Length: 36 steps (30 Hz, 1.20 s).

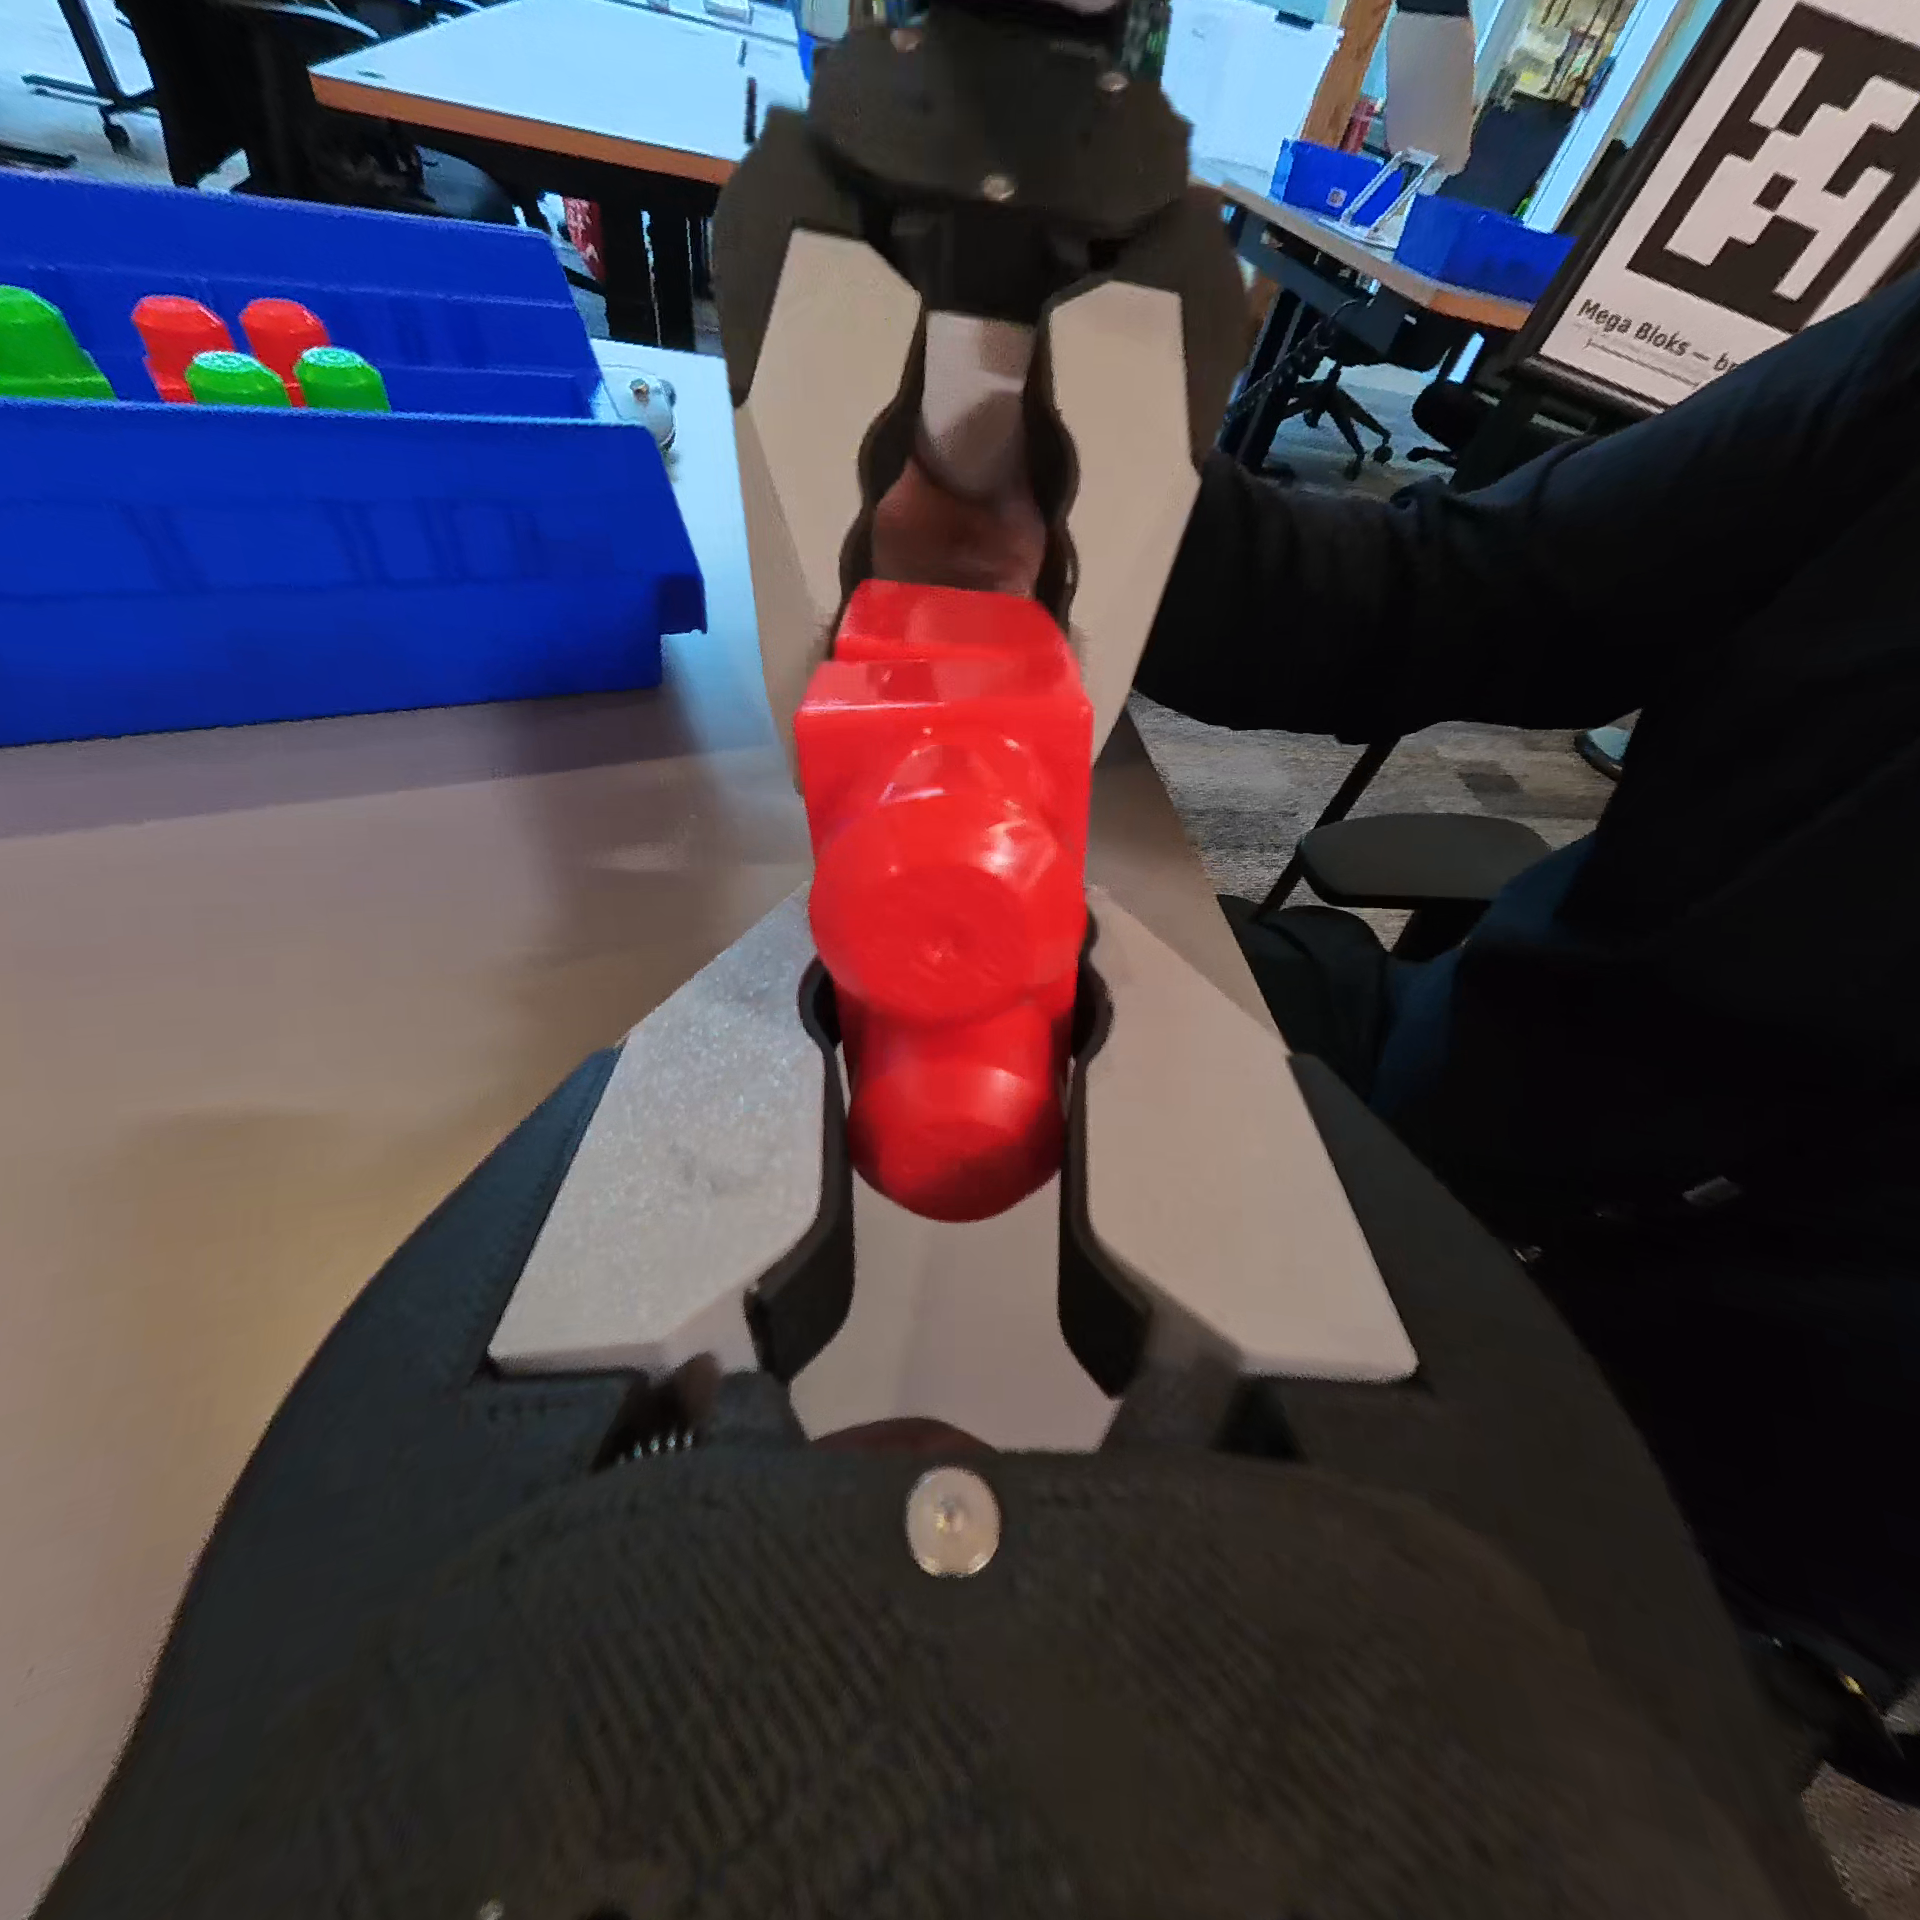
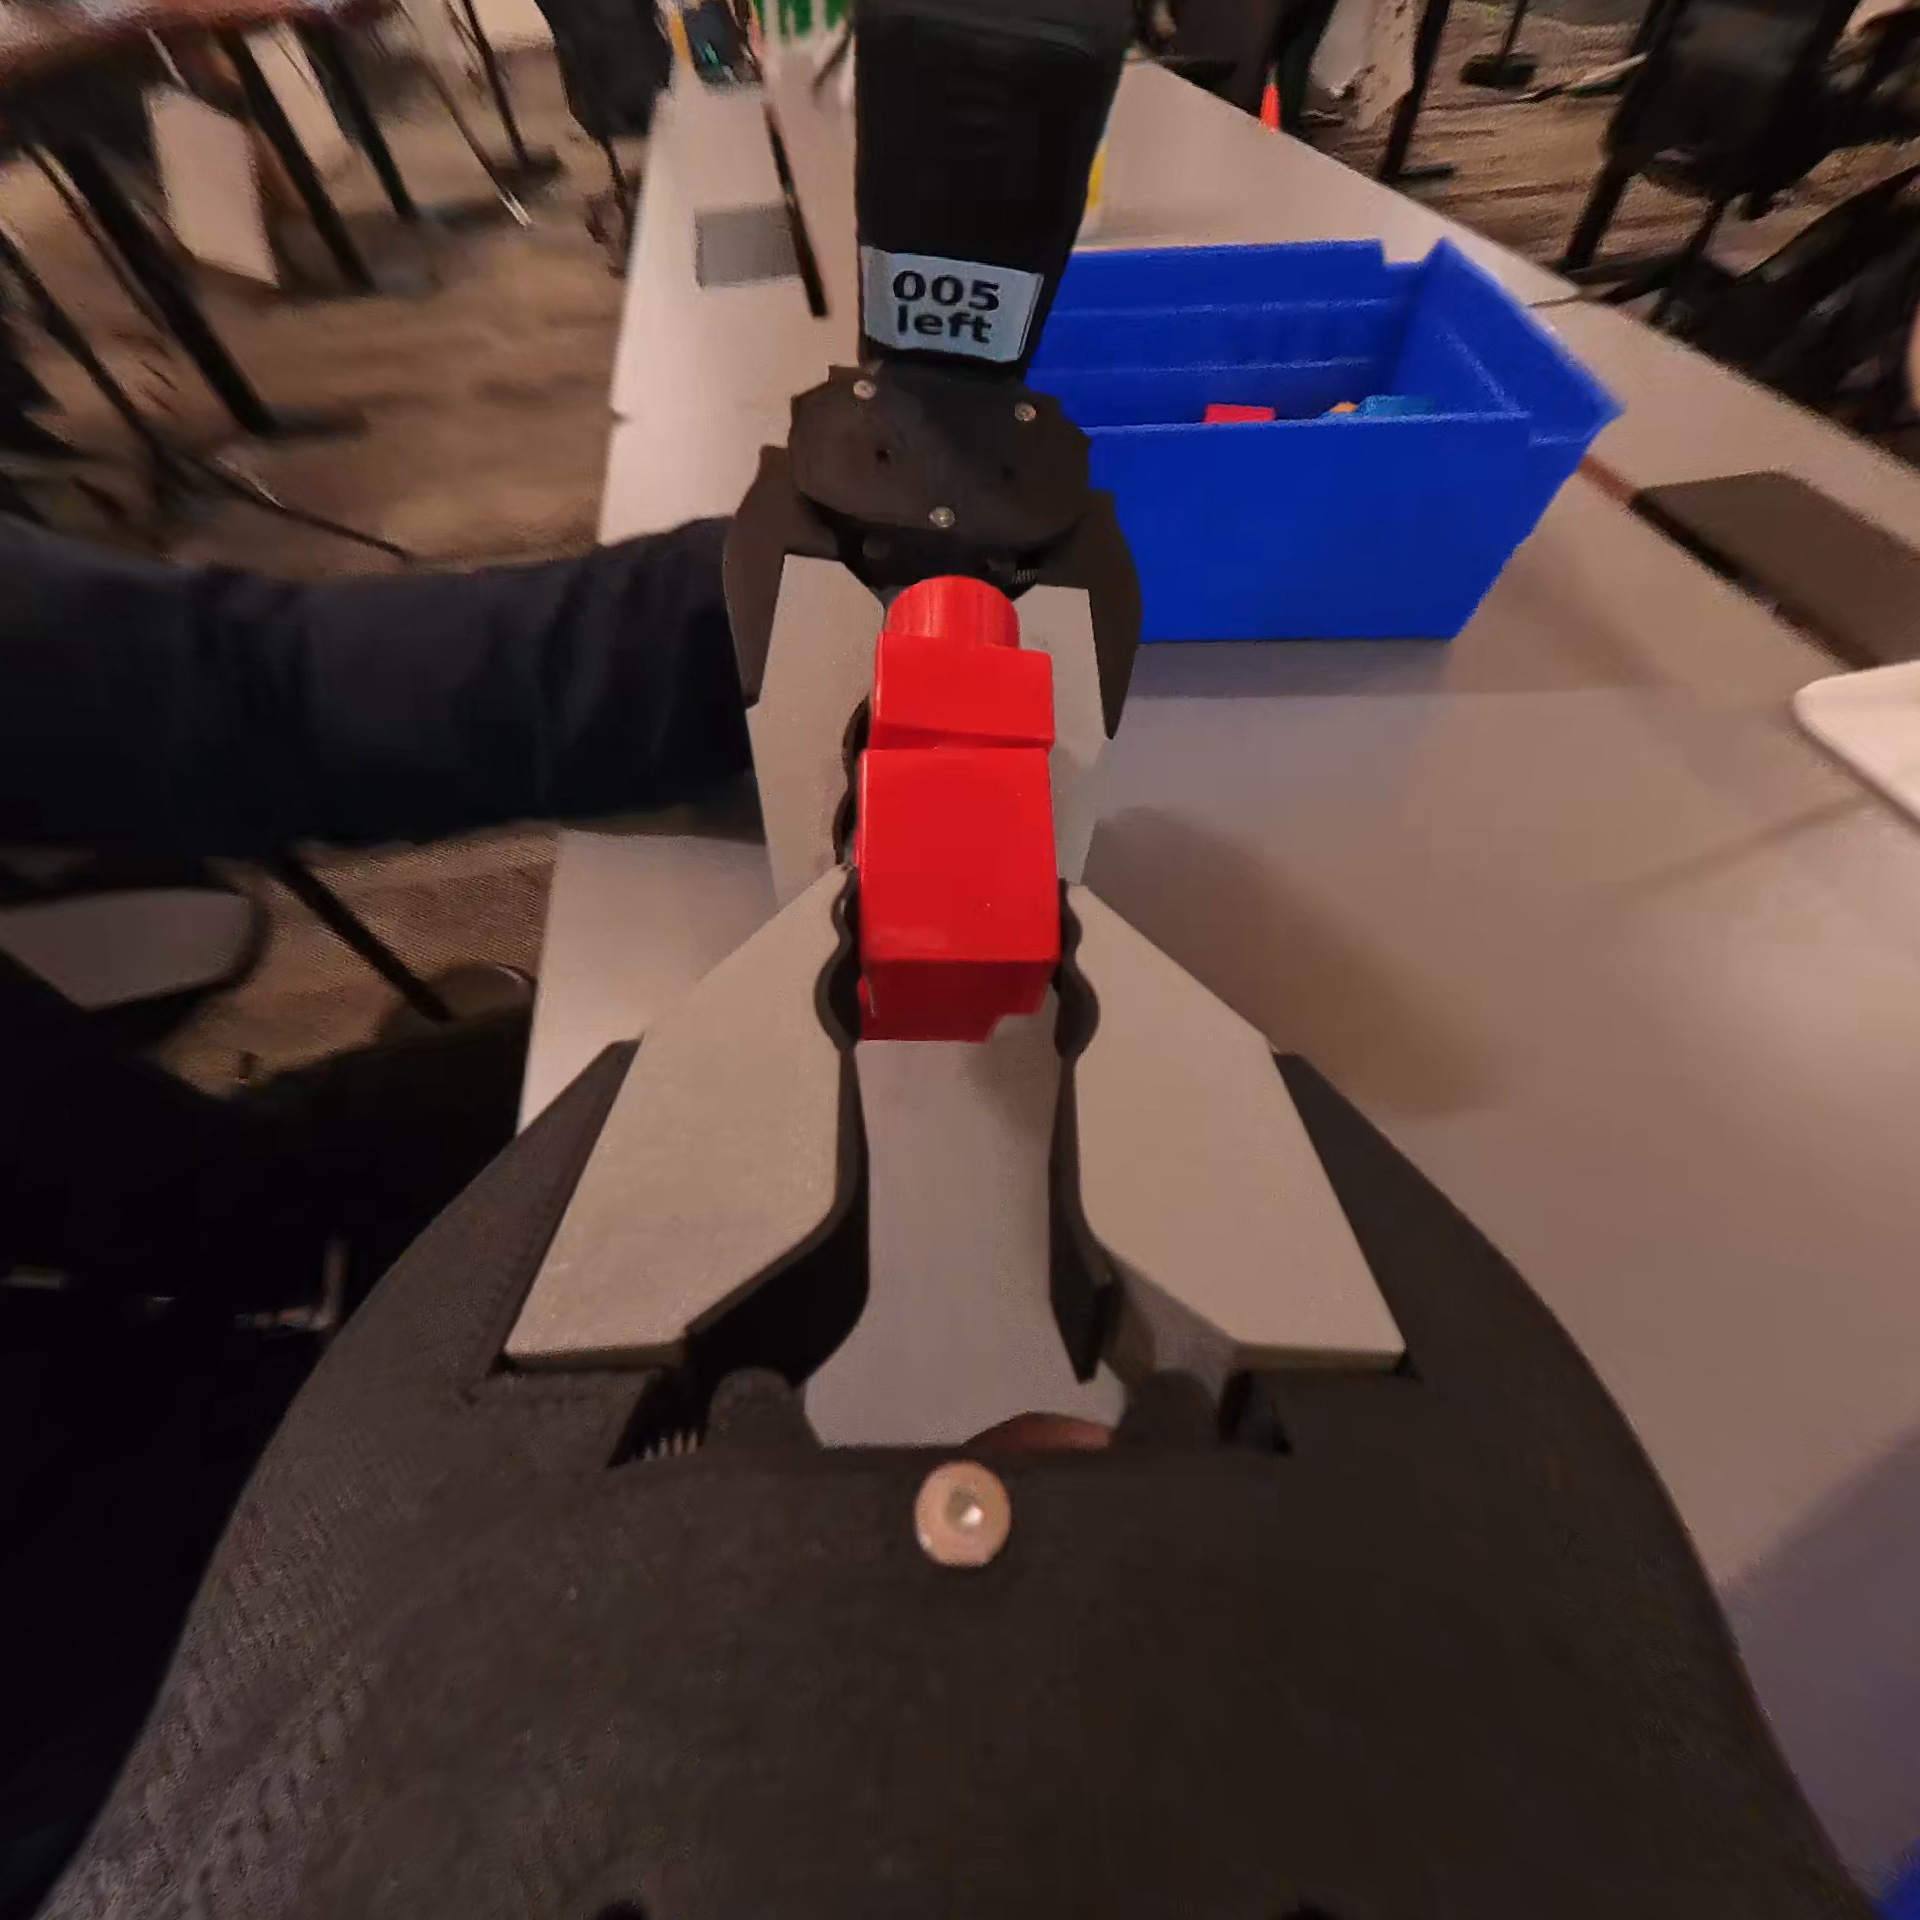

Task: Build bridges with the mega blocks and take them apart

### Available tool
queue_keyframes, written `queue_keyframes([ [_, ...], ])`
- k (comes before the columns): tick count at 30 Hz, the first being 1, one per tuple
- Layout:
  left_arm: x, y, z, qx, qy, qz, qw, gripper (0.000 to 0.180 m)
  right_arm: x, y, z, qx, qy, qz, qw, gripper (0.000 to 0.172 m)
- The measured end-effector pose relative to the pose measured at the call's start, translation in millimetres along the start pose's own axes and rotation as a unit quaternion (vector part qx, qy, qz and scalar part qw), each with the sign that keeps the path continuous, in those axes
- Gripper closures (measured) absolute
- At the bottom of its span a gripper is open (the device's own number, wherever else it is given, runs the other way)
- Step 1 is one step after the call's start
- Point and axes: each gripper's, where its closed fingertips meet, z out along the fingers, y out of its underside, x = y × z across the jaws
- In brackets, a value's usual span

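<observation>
— While both tongs meet nose to nose above the bench (image 2: 1403,935), what are they holding?

— Two red blocks stuck together. The left tongs (image 1: 951,997) squeeze the red block with round studs (image 1: 940,914), black pads tight on both its sides. The right tongs (image 2: 956,977) squeeze the other red block (image 2: 951,883), pads pressing each side too.

— Where is that?

— Up in the air, just over the bench's near edge (image 2: 540,987), where the floor and a person's dark sleeve (image 2: 364,675) begin.

— Is there room to move?

— Yes. The bench beside the blocks is bare. A blue bin (image 2: 1351,520) sits farther back toward the far edge, apart from the tongs. Red and green blocks (image 1: 270,353) stand in it, poking above its rim.

— Anything else close?

— A white thing (image 2: 1870,727) peeks in at one edge. I cannot tell what it is.
</observation>
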Motion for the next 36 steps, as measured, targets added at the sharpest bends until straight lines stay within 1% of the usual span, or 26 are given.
queue_keyframes([
  [1,0.5,-0.7,-0.8,0.001,-0.001,0.004,1.000,0.141,-0.2,-1.7,0.3,-0.004,0.008,-0.011,1.000,0.140],
  [2,1.2,-1.7,-2.1,0.002,-0.001,0.008,1.000,0.141,-0.7,-1.7,1.0,-0.007,0.002,-0.003,1.000,0.140],
  [4,0.9,-2.4,-3.0,0.001,-0.001,0.001,1.000,0.140,-0.7,3.3,2.5,-0.016,-0.034,0.045,0.998,0.140],
  [6,2.0,4.8,0.4,-0.019,0.004,-0.001,1.000,0.141,-4.8,12.3,3.6,-0.041,-0.079,0.085,0.992,0.140],
  [8,1.4,8.8,2.0,-0.030,0.005,-0.007,1.000,0.140,-6.1,17.1,4.1,-0.060,-0.100,0.105,0.988,0.140],
  [11,-1.7,7.9,0.5,-0.026,-0.004,-0.005,1.000,0.141,-2.3,11.1,4.9,-0.057,-0.075,0.072,0.993,0.140],
  [14,-5.1,27.7,8.4,-0.084,-0.023,0.013,0.996,0.141,-0.8,6.3,5.3,-0.057,-0.049,0.032,0.997,0.140],
  [16,-4.8,37.7,15.1,-0.113,-0.021,0.009,0.993,0.140,-0.7,7.4,4.8,-0.058,-0.054,0.035,0.996,0.140],
  [17,-7.0,38.9,16.3,-0.115,-0.028,0.013,0.993,0.140,0.6,8.6,4.4,-0.055,-0.055,0.040,0.996,0.140],
  [20,-5.8,33.8,13.8,-0.099,-0.021,0.005,0.995,0.141,2.3,13.8,0.9,-0.047,-0.064,0.064,0.995,0.140],
  [25,-4.4,12.1,6.0,-0.041,-0.017,0.002,0.999,0.144,2.2,14.2,-7.4,-0.034,-0.072,0.081,0.994,0.140],
  [29,-2.9,10.0,9.4,-0.034,-0.012,0.004,0.999,0.145,-0.7,18.8,-6.8,-0.055,-0.069,0.068,0.994,0.140],
  [33,0.6,0.4,4.8,-0.002,0.007,-0.012,1.000,0.145,-4.3,20.8,-5.4,-0.057,-0.075,0.064,0.993,0.140],
  [36,0.4,4.6,6.4,-0.015,0.003,-0.005,1.000,0.145,-4.7,24.1,-4.7,-0.065,-0.075,0.058,0.993,0.140],
])
